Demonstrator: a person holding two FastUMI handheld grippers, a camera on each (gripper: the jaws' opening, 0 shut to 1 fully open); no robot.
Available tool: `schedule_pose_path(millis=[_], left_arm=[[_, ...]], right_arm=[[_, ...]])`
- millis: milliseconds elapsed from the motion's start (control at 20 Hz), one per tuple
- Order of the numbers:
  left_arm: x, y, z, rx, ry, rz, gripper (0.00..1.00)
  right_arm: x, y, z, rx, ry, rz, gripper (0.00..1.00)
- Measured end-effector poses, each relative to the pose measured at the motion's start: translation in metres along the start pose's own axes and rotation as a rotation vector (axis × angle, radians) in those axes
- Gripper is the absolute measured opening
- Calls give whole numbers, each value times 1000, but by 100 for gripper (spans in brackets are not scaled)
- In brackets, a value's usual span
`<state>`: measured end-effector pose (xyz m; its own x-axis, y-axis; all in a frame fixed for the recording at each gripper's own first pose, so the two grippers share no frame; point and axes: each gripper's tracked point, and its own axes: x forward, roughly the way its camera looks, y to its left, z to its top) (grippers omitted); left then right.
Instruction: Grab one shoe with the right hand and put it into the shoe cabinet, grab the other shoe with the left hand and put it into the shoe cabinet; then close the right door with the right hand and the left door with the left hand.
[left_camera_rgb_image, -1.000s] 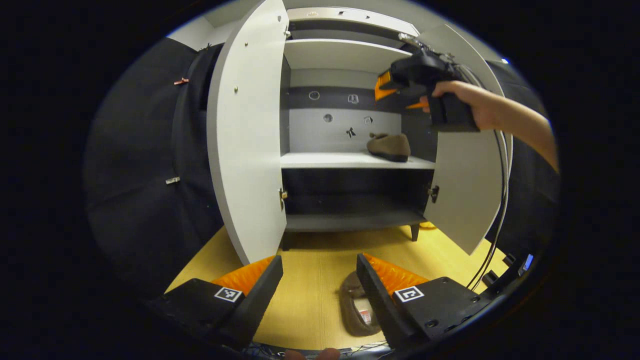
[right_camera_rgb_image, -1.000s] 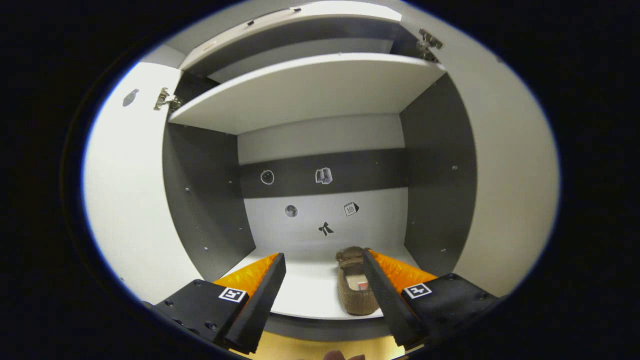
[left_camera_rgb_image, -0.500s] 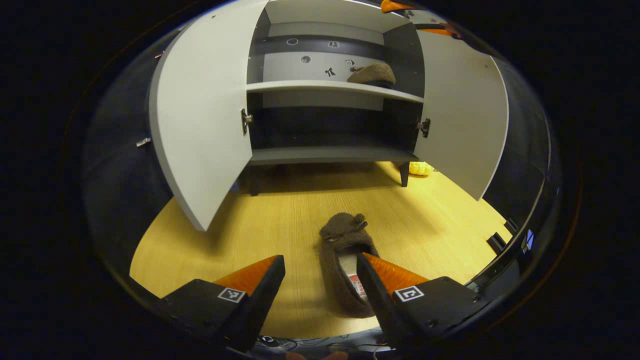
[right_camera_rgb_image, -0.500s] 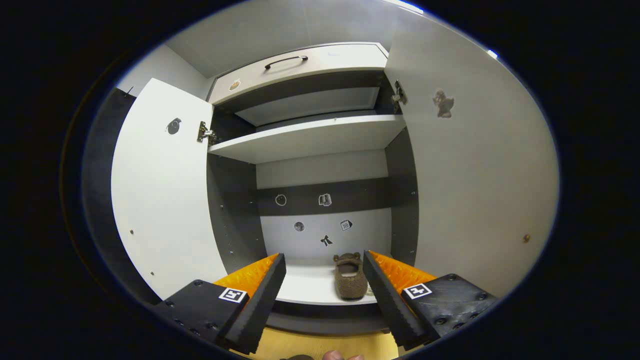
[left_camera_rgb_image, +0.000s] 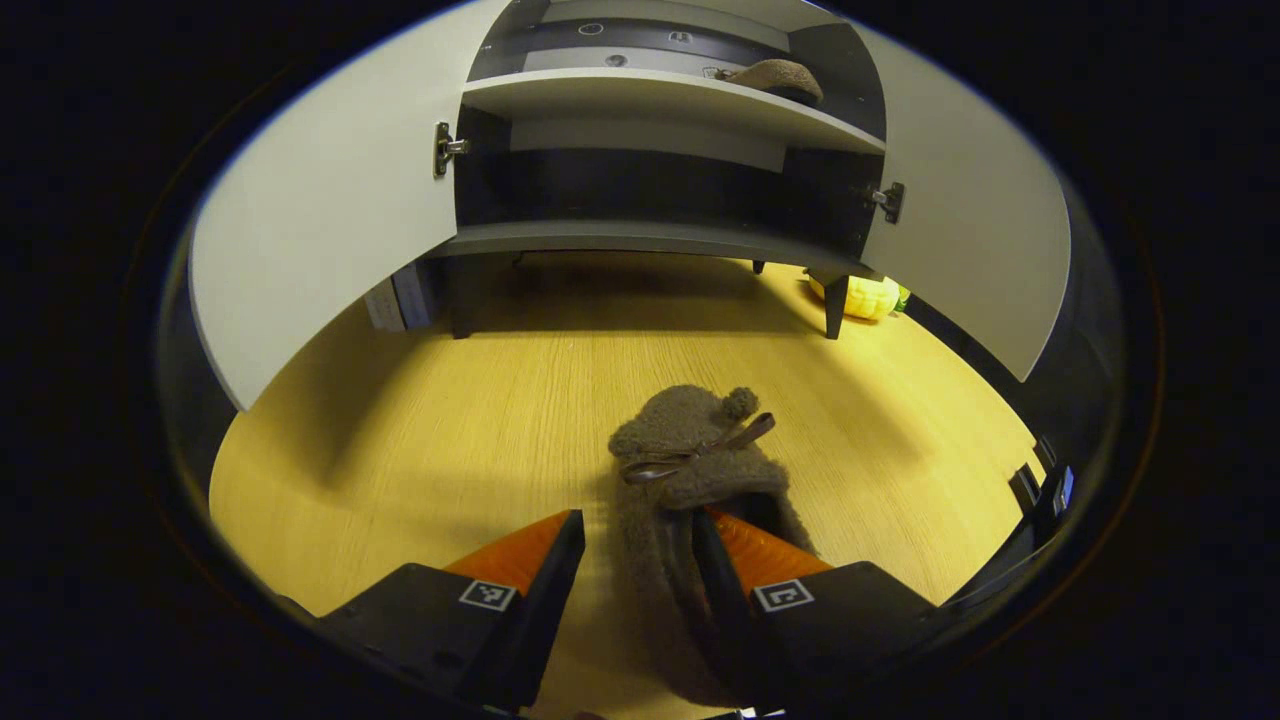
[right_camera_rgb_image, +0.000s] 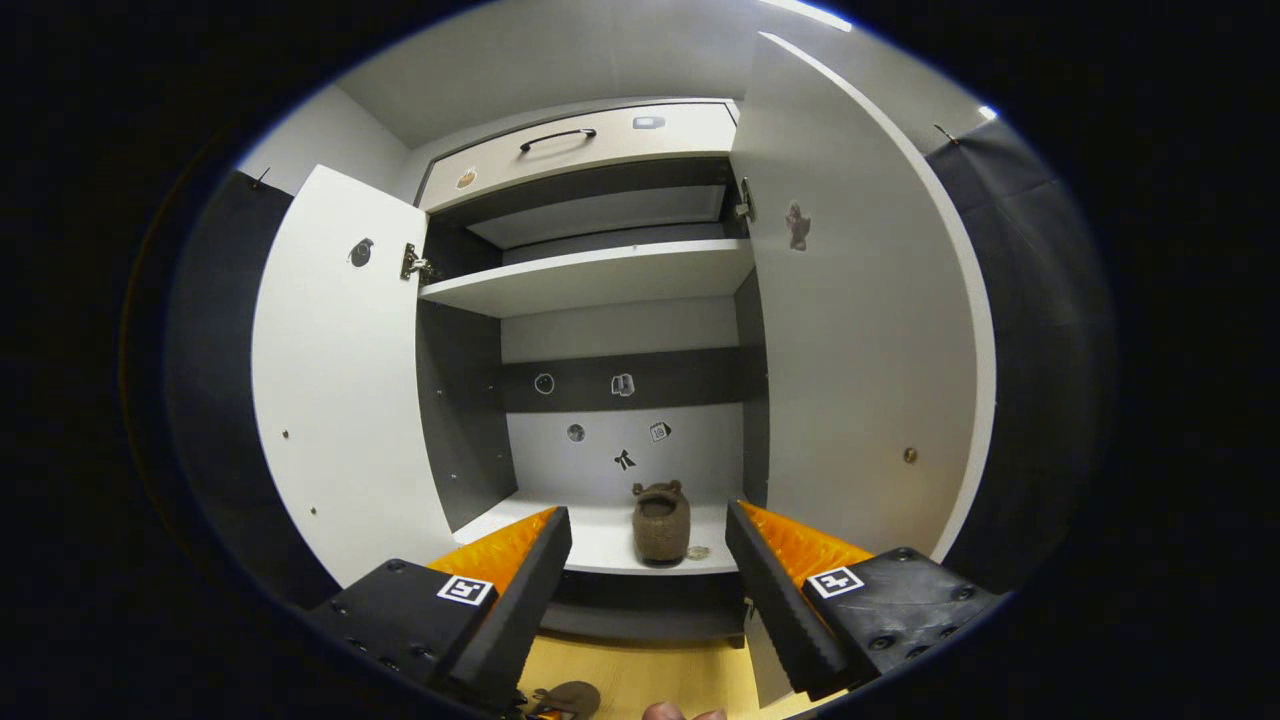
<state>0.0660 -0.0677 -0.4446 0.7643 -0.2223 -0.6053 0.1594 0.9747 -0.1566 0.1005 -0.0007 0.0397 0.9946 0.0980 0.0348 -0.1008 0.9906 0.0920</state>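
Note:
A brown fuzzy shoe (left_camera_rgb_image: 690, 455) with a small bow lies on the wooden floor in front of the shoe cabinet (left_camera_rgb_image: 650, 240). My left gripper (left_camera_rgb_image: 635, 545) is open and low over its heel end. One finger sits inside the shoe's opening and the other outside its left wall. The second brown shoe (right_camera_rgb_image: 660, 520) stands on the cabinet's middle shelf (right_camera_rgb_image: 590, 540), toward the right; in the left gripper view this shelf shoe (left_camera_rgb_image: 775, 75) is near the top. My right gripper (right_camera_rgb_image: 648, 530) is open and empty, held back from the cabinet.
Both cabinet doors stand wide open, the left door (right_camera_rgb_image: 340, 380) and the right door (right_camera_rgb_image: 850, 350). A drawer with a handle (right_camera_rgb_image: 560, 135) tops the cabinet. A yellow toy (left_camera_rgb_image: 865, 296) lies on the floor by the cabinet's right leg.
My left gripper has dropped to the floor shoe and its fingers now straddle the shoe's side wall. My right gripper has backed away from the shelf, leaving the other shoe there.

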Motion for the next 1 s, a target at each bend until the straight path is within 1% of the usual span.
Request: schedule_pose_path(millis=[150, 200, 250, 300, 350, 400, 450, 500, 550, 650, 800, 1000], left_arm=[[15, 5, 7, -19, -30, 34, 53], [19, 7, 8, -22, -29, 42, 56], [23, 6, 6, -25, -24, 51, 44], [25, 5, 8, -24, -26, 61, 42], [28, 7, 9, -18, -31, 73, 36], [29, 7, 11, -16, -25, 82, 34], [28, 9, 11, -15, -19, 92, 28], [28, 11, 12, -17, -9, 104, 27], [26, 14, 11, -23, 2, 119, 18], [17, 17, 14, -39, 19, 126, 9], [-6, 18, 36, -51, 29, 129, 6], [-55, 19, 94, -31, -12, 186, 6]], right_arm=[[-8, -11, -7, -12, 7, -6, 98], [-9, -14, -9, -11, 12, -10, 98], [-11, -18, -12, -10, 19, -17, 98], [-13, -21, -15, -7, 24, -24, 98], [-15, -23, -16, -5, 25, -29, 98], [-16, -27, -18, -6, 28, -34, 98], [-17, -28, -19, -5, 31, -36, 98], [-19, -28, -19, -2, 32, -34, 98], [-19, -29, -19, -1, 35, -33, 98], [-21, -28, -18, 3, 35, -26, 98], [-21, -28, -16, 14, 25, -12, 98], [-18, -26, -15, 27, 22, 3, 98]])
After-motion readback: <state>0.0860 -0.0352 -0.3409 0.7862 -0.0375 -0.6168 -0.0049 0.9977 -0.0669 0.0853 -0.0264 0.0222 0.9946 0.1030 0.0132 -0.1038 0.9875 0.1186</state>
